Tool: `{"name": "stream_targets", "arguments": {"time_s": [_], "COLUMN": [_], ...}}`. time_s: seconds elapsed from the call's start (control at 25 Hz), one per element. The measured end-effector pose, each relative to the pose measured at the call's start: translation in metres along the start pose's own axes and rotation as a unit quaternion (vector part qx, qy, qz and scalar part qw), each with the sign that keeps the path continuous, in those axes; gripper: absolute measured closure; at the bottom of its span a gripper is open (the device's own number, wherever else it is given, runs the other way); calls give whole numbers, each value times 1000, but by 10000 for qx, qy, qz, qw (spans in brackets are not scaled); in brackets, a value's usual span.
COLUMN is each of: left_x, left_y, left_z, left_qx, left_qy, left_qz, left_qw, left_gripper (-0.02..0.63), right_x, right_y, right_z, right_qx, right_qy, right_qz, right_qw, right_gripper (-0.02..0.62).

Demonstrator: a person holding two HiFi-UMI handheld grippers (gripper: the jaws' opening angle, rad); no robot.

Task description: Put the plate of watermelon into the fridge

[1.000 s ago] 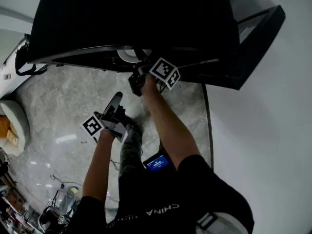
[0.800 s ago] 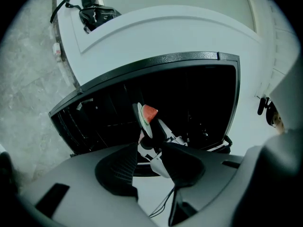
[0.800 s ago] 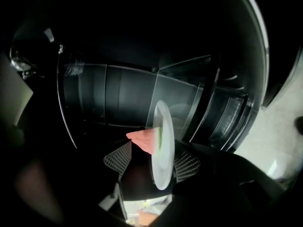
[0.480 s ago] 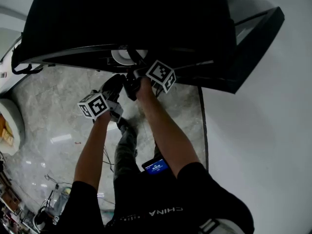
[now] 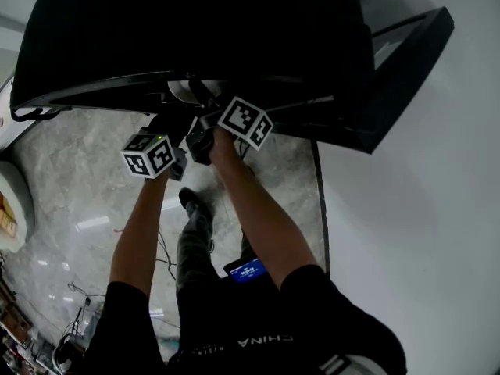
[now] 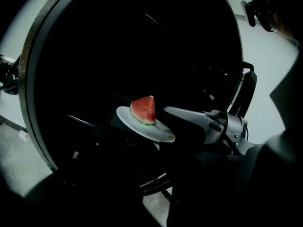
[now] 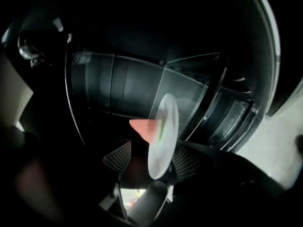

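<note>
A white plate [image 6: 158, 130] carrying a red watermelon wedge [image 6: 144, 110] sits just inside the dark opening of the black fridge [image 5: 195, 30]. My right gripper [image 7: 154, 163] reaches in to it. The plate's [image 7: 163, 126] near rim lies between the jaws, which stand wide, and the pads leave a gap to it. The wedge [image 7: 143, 129] points left in the right gripper view. In the head view only a sliver of the plate [image 5: 184, 91] shows. My left gripper [image 5: 170, 131] hovers close beside the right gripper [image 5: 200, 106]. Its jaws are closing with nothing seen between them.
The fridge door [image 5: 406, 76] hangs open at the right, next to a white wall [image 5: 422, 209]. Dark shelves and drawers [image 7: 118, 89] fill the fridge interior. Marble floor [image 5: 70, 194] spreads at the left, with clutter at its lower left edge. The person's legs are below.
My left gripper has risen from low over the floor to the fridge opening, beside the right gripper. The right gripper has shifted slightly left at the plate.
</note>
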State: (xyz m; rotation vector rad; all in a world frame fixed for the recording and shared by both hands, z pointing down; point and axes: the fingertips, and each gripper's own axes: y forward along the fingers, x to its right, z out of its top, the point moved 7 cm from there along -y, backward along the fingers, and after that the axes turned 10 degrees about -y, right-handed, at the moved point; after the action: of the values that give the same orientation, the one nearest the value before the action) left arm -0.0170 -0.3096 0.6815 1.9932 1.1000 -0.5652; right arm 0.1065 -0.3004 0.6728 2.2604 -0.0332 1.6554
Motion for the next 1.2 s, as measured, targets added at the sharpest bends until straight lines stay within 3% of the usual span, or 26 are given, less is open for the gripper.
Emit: {"name": "stream_targets", "arguments": {"time_s": [0.2,0.44,0.52,0.6,0.76,0.88,1.0,1.2], "left_x": [-3,-9,-10,-11,-8,2,6,2], "left_y": [8,16,17,19,22,26,34,46], "left_z": [6,17,19,22,23,32,44,58], "left_qx": [75,116,113,98,-41,-93,-222,-354], "left_qy": [-154,-279,-265,-210,100,449,602,500], "left_qz": [257,546,633,801,1187,1207,1225,1190], "left_qw": [9995,9981,9976,9965,9929,9916,9904,9910], "left_gripper": [495,510,514,523,545,546,546,546], "right_x": [-4,-2,0,2,3,1,0,1], "right_y": [-1,-14,-20,-21,-13,-5,0,12], "right_z": [-8,-13,-11,-8,0,3,8,17], "right_qx": [-440,-759,-734,-767,-866,-931,-835,-905], "right_qy": [-883,-1988,-2621,-3310,-4338,-4623,-4656,-4722], "right_qz": [-42,-374,-649,-969,-1464,-1629,-1749,-1816], "right_qw": [9951,9764,9601,9355,8848,8666,8635,8578], "right_gripper": [339,339,340,351,514,540,552,552]}}
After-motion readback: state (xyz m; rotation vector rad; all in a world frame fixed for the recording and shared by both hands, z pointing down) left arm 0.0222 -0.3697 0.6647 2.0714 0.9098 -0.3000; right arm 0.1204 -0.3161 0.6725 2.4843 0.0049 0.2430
